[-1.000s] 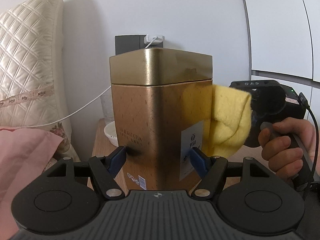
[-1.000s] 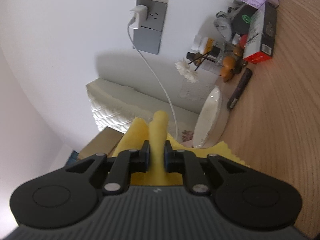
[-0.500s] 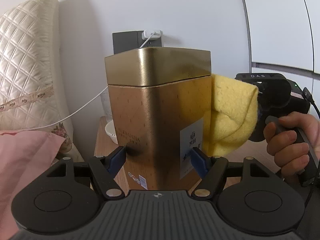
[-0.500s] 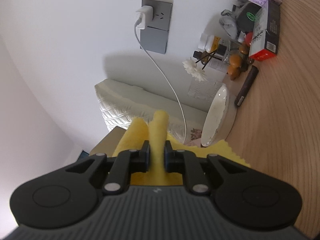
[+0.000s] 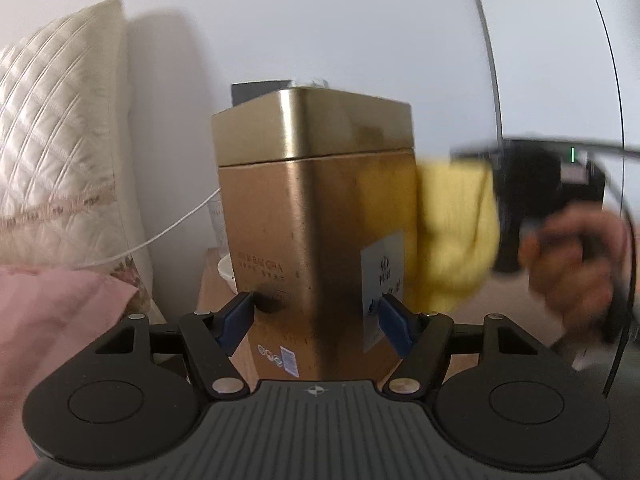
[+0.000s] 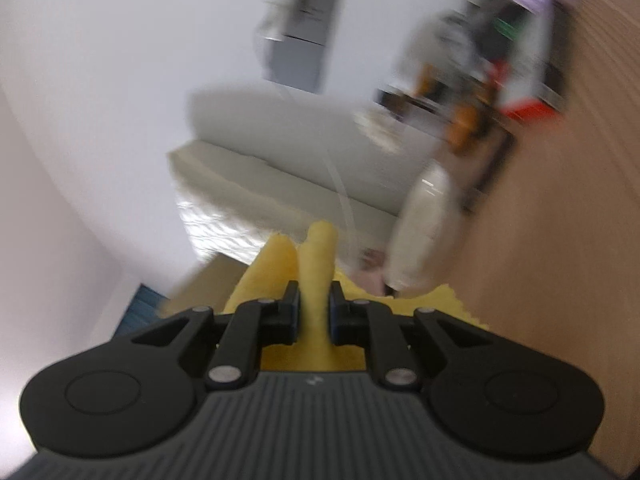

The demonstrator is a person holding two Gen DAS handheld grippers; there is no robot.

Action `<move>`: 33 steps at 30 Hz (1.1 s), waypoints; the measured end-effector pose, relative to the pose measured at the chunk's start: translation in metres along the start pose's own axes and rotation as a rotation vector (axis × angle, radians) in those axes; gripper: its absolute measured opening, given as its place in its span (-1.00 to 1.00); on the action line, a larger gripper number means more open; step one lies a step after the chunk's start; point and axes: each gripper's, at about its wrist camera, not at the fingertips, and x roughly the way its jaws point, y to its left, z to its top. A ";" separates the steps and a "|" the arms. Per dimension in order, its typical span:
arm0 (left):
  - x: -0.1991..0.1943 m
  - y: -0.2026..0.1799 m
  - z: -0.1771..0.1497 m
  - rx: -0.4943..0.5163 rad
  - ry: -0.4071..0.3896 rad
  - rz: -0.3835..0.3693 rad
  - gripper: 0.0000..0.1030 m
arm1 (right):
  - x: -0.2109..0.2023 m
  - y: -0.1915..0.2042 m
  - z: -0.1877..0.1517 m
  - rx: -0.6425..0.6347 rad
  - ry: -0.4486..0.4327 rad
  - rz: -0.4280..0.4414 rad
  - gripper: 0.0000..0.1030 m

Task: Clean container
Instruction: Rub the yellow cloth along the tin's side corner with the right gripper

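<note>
A tall gold tin (image 5: 320, 216) with a lid fills the middle of the left wrist view. My left gripper (image 5: 316, 320) is shut on its lower body, one blue pad on each side, and holds it upright. My right gripper (image 6: 314, 312) is shut on a folded yellow cloth (image 6: 316, 256). In the left wrist view the cloth (image 5: 456, 232) presses against the tin's right side, with the right gripper's body (image 5: 548, 196) and a hand behind it. That view is blurred by motion. A gold corner of the tin (image 6: 208, 280) shows left of the cloth in the right wrist view.
A quilted cream pillow (image 5: 56, 168) and pink fabric (image 5: 48, 320) lie to the left. A wooden bedside table (image 6: 560, 240) carries a white bowl (image 6: 424, 232), a red box (image 6: 528, 108) and small items. A wall socket (image 6: 304, 40) with a white cable sits on the wall behind.
The yellow cloth has slid down the tin's right side, from near the lid to the middle. The tin has turned slightly in my left gripper. Both views now blur with fast motion.
</note>
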 end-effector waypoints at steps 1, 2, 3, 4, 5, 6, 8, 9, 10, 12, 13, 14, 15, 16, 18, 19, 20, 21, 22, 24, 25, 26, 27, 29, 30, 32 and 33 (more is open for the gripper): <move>0.000 0.001 -0.001 -0.012 -0.010 -0.001 0.41 | 0.000 -0.003 -0.002 0.010 0.002 -0.009 -0.71; -0.001 0.000 -0.002 -0.014 -0.017 0.000 0.41 | 0.000 -0.002 -0.002 0.015 -0.001 -0.007 -0.71; -0.001 -0.001 -0.003 -0.016 -0.024 0.002 0.41 | 0.000 0.000 -0.002 0.016 -0.003 -0.004 -0.71; -0.001 -0.001 -0.003 -0.016 -0.027 0.003 0.41 | 0.000 0.005 0.000 0.018 -0.007 0.006 -0.71; -0.002 -0.002 -0.004 -0.018 -0.031 0.004 0.41 | 0.000 0.010 0.002 0.020 -0.012 0.029 -0.71; -0.002 -0.001 -0.005 -0.023 -0.036 0.002 0.41 | 0.001 0.015 0.005 0.019 -0.016 0.054 -0.71; -0.003 -0.002 -0.006 -0.033 -0.047 0.000 0.41 | 0.001 0.027 0.008 -0.010 -0.023 0.070 -0.71; -0.003 -0.002 -0.007 -0.035 -0.052 0.000 0.41 | 0.001 0.032 0.009 -0.024 -0.025 0.077 -0.71; -0.003 -0.002 -0.007 -0.037 -0.056 0.000 0.41 | 0.001 0.032 0.008 -0.028 -0.025 0.071 -0.71; -0.003 -0.002 -0.008 -0.044 -0.062 -0.002 0.41 | 0.000 0.024 0.006 -0.014 -0.021 0.046 -0.71; -0.003 -0.002 -0.008 -0.050 -0.066 -0.003 0.41 | 0.000 0.020 0.003 -0.009 -0.016 0.012 -0.71; -0.004 -0.002 -0.009 -0.055 -0.071 -0.003 0.41 | -0.002 0.016 0.000 -0.012 -0.017 -0.012 -0.71; -0.004 -0.002 -0.010 -0.054 -0.078 0.000 0.41 | -0.004 0.014 -0.003 -0.010 -0.016 -0.024 -0.71; -0.005 -0.003 -0.011 -0.053 -0.082 0.000 0.41 | -0.004 0.015 -0.003 -0.004 -0.019 -0.020 -0.71; -0.004 -0.002 -0.010 -0.047 -0.084 -0.003 0.41 | -0.006 0.017 -0.003 0.007 -0.026 -0.012 -0.71; -0.004 -0.001 -0.010 -0.052 -0.085 -0.007 0.41 | -0.006 0.019 -0.003 0.010 -0.029 -0.006 -0.71; -0.004 0.000 -0.010 -0.057 -0.087 -0.010 0.41 | -0.006 0.026 -0.001 0.001 -0.034 0.010 -0.71; -0.005 -0.001 -0.011 -0.064 -0.089 -0.011 0.41 | -0.005 0.033 0.002 -0.010 -0.039 0.026 -0.71; -0.005 -0.001 -0.011 -0.063 -0.090 -0.010 0.41 | -0.005 0.042 0.004 -0.032 -0.044 0.036 -0.71; -0.004 -0.002 -0.011 -0.061 -0.093 -0.009 0.41 | -0.005 0.055 0.009 -0.063 -0.052 0.055 -0.71; -0.004 -0.002 -0.011 -0.062 -0.094 -0.009 0.41 | -0.004 0.058 0.010 -0.074 -0.052 0.057 -0.71; -0.004 -0.002 -0.011 -0.063 -0.095 -0.008 0.41 | -0.004 0.059 0.010 -0.091 -0.050 0.050 -0.71; -0.004 -0.003 -0.011 -0.063 -0.096 -0.007 0.41 | -0.004 0.056 0.010 -0.097 -0.049 0.043 -0.71; -0.005 -0.004 -0.012 -0.062 -0.097 -0.007 0.41 | -0.004 0.042 0.006 -0.077 -0.033 0.007 -0.71; -0.005 -0.004 -0.012 -0.063 -0.098 -0.008 0.41 | -0.004 0.034 0.003 -0.065 -0.027 -0.017 -0.71; -0.005 -0.004 -0.012 -0.064 -0.099 -0.007 0.41 | -0.006 0.018 -0.004 -0.036 -0.015 -0.054 -0.71; -0.004 -0.003 -0.012 -0.064 -0.100 -0.007 0.41 | -0.008 0.013 -0.006 -0.023 -0.010 -0.066 -0.71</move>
